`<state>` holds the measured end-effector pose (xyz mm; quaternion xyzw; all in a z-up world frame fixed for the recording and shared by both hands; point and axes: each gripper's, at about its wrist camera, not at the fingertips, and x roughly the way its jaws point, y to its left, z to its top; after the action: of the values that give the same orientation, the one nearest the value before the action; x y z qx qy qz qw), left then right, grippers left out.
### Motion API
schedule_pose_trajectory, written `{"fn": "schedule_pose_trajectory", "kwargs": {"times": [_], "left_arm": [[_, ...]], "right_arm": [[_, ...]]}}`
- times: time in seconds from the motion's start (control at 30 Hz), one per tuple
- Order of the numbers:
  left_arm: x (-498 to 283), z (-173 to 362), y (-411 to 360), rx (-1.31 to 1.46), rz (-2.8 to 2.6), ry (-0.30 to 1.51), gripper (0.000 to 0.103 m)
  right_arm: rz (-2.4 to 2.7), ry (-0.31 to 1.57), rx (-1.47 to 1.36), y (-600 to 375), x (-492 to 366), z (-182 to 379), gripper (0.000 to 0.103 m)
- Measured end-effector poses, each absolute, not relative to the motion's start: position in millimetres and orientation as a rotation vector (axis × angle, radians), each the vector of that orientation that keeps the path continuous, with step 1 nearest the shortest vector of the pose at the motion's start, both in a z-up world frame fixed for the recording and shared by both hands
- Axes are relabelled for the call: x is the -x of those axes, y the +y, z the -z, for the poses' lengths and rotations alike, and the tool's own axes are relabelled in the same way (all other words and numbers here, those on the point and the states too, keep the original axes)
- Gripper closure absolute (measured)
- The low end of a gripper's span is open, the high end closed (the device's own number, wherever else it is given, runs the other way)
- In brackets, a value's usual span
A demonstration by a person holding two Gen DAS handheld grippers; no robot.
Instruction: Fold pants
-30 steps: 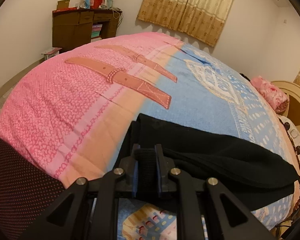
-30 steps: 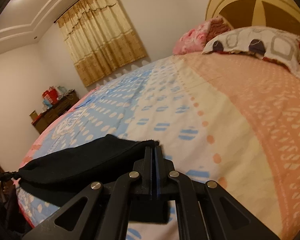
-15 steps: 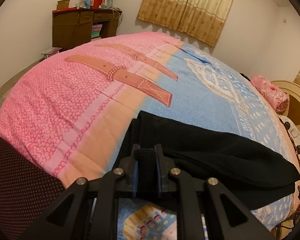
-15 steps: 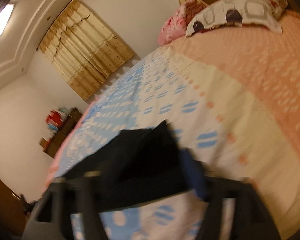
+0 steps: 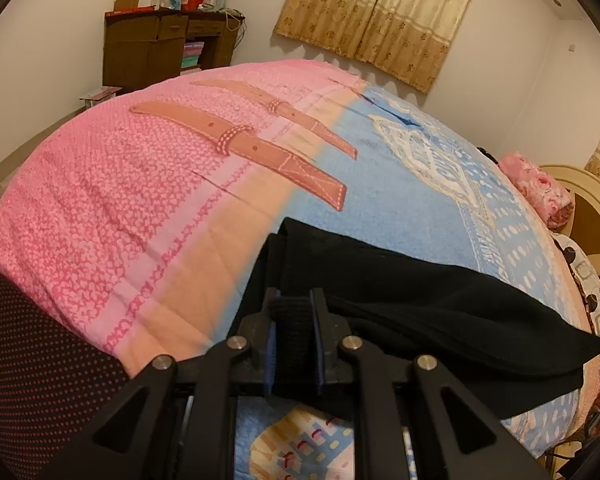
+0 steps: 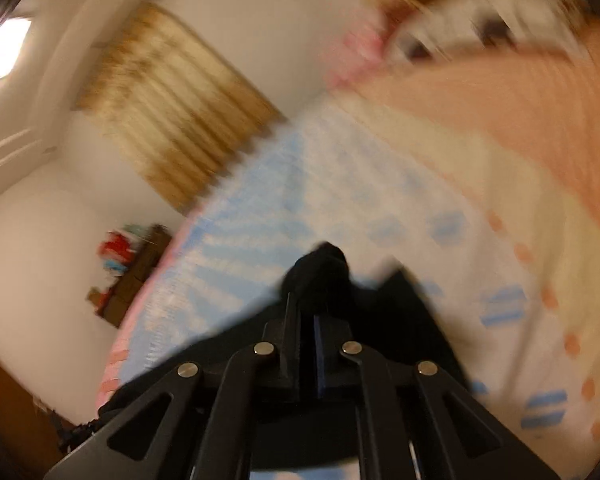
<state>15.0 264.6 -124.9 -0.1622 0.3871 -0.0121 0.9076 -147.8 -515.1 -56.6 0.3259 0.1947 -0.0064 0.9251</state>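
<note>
Black pants (image 5: 440,320) lie stretched across the near edge of the bed, running from the lower middle toward the right in the left wrist view. My left gripper (image 5: 294,308) is shut on a thick bunch of their black fabric at the left end. In the blurred right wrist view my right gripper (image 6: 308,312) is shut on the other end of the pants (image 6: 320,268), with a tuft of black cloth sticking out past the fingertips and the fabric lifted a little off the bed.
The bed carries a patterned cover (image 5: 140,200), pink on the left and blue and peach on the right. Pillows (image 5: 540,188) lie by the headboard. A dark wooden desk (image 5: 156,44) stands at the far wall beside curtains (image 5: 380,20). A dotted dark sleeve (image 5: 28,360) fills the lower left.
My right gripper opened, then shut again on the pants' end, rolling and lifting slightly; its view is now blurred. The left gripper has kept its grip and place.
</note>
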Motion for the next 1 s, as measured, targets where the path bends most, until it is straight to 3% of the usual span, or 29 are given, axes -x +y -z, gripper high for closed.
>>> {"fn": "schedule_pose_trajectory", "kwargs": {"times": [0.13,0.3,0.6,1.0], "left_arm": [[-17.4,126.6,265.0,0.336,0.03,0.806,0.086],[-21.8,127.6,265.2,0.327,0.034,0.828,0.085],[-24.2,129.6,264.0,0.303,0.03,0.845,0.085],[-23.8,132.0,278.4,0.363,0.052,0.826,0.085]], "right_arm": [[-0.027,0.33,-0.56,-498.9,171.5,38.7,0.098],[0.063,0.47,-0.668,-520.1,181.2,98.2,0.098],[0.104,0.507,-0.735,-519.8,189.7,127.8,0.098],[0.112,0.401,-0.801,-545.5,194.4,109.0,0.099]]}}
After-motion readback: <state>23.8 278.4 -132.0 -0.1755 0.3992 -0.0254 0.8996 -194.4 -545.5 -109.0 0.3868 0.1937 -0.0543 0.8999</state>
